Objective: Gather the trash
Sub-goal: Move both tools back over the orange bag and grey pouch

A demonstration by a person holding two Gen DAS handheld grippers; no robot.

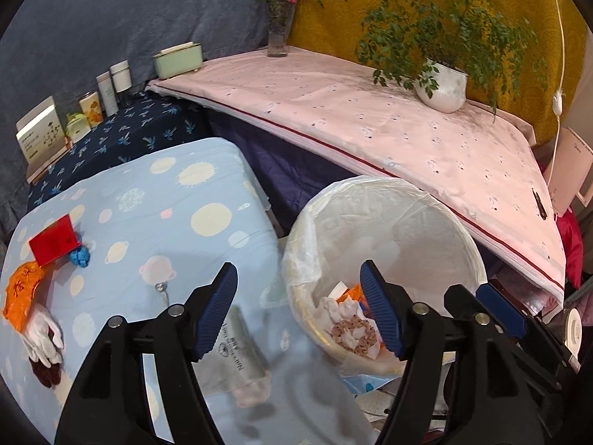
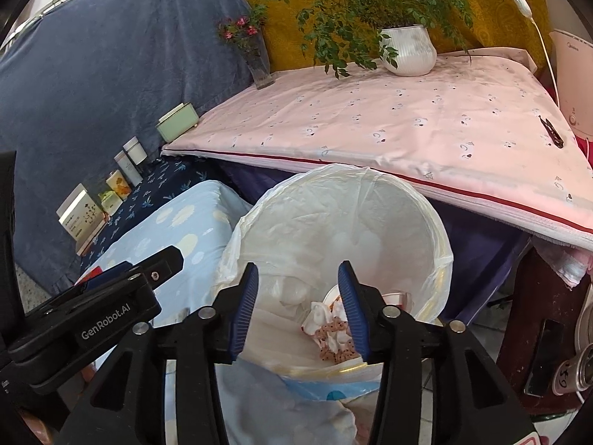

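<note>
The trash bin (image 1: 385, 244) is seen standing upright beside the blue-clothed table (image 1: 207, 193), its round mouth turned upward and lined with one translucent white bag. At its bottom a heap of trash (image 1: 352, 328) is seen: crumpled white tissue, a patterned brownish wrapper and an orange scrap — the separate pieces cannot be counted with certainty.

The left gripper (image 1: 300, 309) is held with its jaws well apart; nothing is clamped between the blue pads (image 1: 218, 311). One pad is seen over the table edge and the other over the bin's mouth. A blurred silvery packet (image 1: 237, 345) with printed text is seen below the gap, its long axis running roughly from upper left to lower right; whether it lies on the cloth or is in mid-air cannot be told.

The right gripper (image 2: 298, 309) is pointed down into the bin, its jaws partly parted and empty, with the tissue heap visible between and below them.

On the far left of the table five loose items are counted: one red card (image 1: 53, 239), one blue crumpled ball (image 1: 79, 257), one orange bag (image 1: 24, 291) lying lengthwise toward the table's near edge, one white glove (image 1: 44, 333) and one dark red piece (image 1: 46, 372). A small metal bit (image 1: 161, 289) is seen near the middle of the cloth.
</note>
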